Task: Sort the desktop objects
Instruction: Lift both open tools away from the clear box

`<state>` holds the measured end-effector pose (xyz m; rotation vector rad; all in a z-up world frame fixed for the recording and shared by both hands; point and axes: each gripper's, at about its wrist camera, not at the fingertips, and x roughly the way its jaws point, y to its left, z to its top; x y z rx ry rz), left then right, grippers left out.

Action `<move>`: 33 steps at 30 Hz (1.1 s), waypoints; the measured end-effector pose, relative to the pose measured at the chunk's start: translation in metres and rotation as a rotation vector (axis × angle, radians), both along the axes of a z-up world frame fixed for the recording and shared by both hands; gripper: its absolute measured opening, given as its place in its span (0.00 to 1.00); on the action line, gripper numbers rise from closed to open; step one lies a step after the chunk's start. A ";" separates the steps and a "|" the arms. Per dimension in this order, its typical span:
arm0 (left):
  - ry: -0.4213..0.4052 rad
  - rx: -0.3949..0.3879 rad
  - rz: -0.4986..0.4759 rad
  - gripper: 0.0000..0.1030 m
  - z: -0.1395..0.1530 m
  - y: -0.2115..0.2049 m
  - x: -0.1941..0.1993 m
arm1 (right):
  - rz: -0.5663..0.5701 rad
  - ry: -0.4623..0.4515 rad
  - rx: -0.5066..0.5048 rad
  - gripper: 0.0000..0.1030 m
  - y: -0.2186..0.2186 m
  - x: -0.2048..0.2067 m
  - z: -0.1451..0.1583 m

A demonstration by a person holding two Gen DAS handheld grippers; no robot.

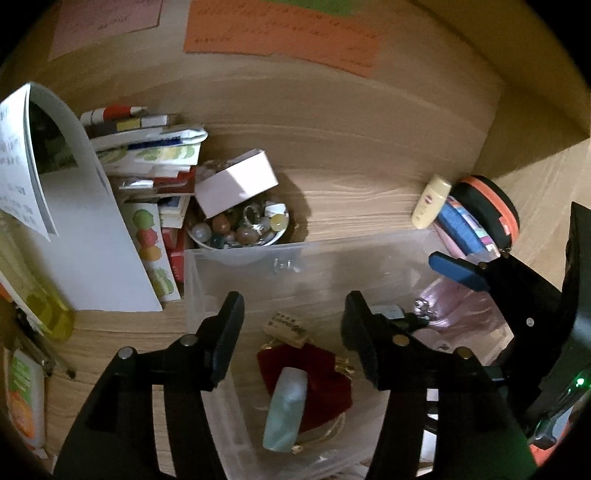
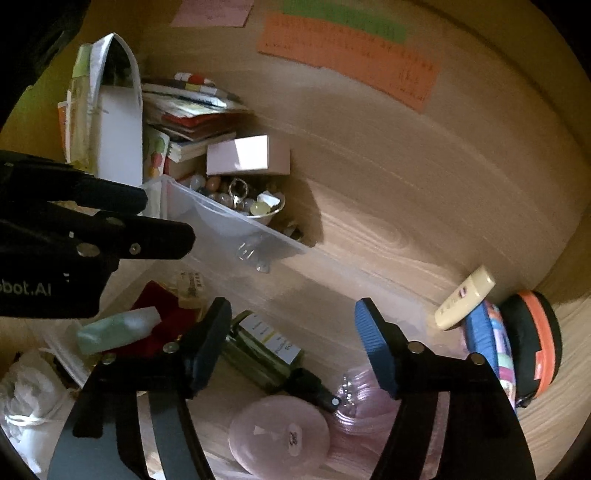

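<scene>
Two claws: both hang over a clear plastic bin (image 1: 236, 258) on the wooden worktop (image 1: 369, 192), each pointing down into it.
Left claw (image 1: 293, 332): jaws apart, nothing between the pads; directly below the gap lie a pale green bottle (image 1: 286, 410) and a dark red pouch (image 1: 321, 384).
Right claw (image 2: 293, 343): jaws apart, one blue-ribbed pad showing, nothing gripped; a dark green bottle (image 2: 264, 350) with a white label and black cap lies in the bin under the gap.
Bin contents, left end: the pale green bottle rests across the red pouch, with a small tan labelled tag (image 1: 286, 328) just beyond them.
Bin contents, right end: a round pink case (image 2: 279, 434) lies near the dark green bottle's cap, touching a pink ribbed piece (image 2: 362, 410) beside it.
Behind the bin: a white bowl of coloured beads (image 1: 240, 225) sits against the far wall of the bin, and a pale pink box (image 1: 236, 182) leans on its rim.
Left of the bowl: a stack of booklets and papers (image 1: 147, 155), with a white folder (image 1: 92, 240) standing beside it.
Right of the bin: a cream tube (image 1: 430, 201) leans on a blue case (image 1: 461, 225), and a black and orange round pouch (image 1: 491, 210) stands just past them.
Back panel: orange paper (image 1: 280, 33) and pink paper (image 1: 107, 22) are stuck on it.
</scene>
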<state>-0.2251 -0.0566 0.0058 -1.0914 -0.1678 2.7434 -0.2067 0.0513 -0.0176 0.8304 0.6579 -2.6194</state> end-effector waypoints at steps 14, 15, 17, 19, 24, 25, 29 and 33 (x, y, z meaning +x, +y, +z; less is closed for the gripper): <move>0.091 -0.014 0.021 0.83 0.038 0.001 0.045 | -0.019 0.120 0.030 0.83 0.020 0.055 0.033; 0.095 -0.019 0.021 0.86 0.039 0.002 0.050 | -0.022 0.118 0.024 0.83 0.022 0.058 0.034; 0.104 -0.039 0.021 0.86 0.042 0.005 0.063 | -0.034 0.120 0.009 0.84 0.026 0.066 0.036; 0.106 -0.057 0.022 0.86 0.042 0.007 0.074 | -0.042 0.115 -0.011 0.87 0.032 0.074 0.037; 0.101 -0.066 0.035 0.87 0.038 0.004 0.104 | -0.063 0.096 -0.053 0.90 0.043 0.092 0.036; 0.100 -0.067 0.039 0.87 0.038 0.003 0.108 | -0.066 0.092 -0.062 0.90 0.045 0.098 0.035; 0.095 -0.076 0.062 0.92 0.029 -0.006 0.131 | -0.070 0.086 -0.085 0.90 0.053 0.118 0.032; 0.080 -0.087 0.073 0.92 0.019 -0.012 0.147 | -0.071 0.066 -0.111 0.91 0.059 0.132 0.026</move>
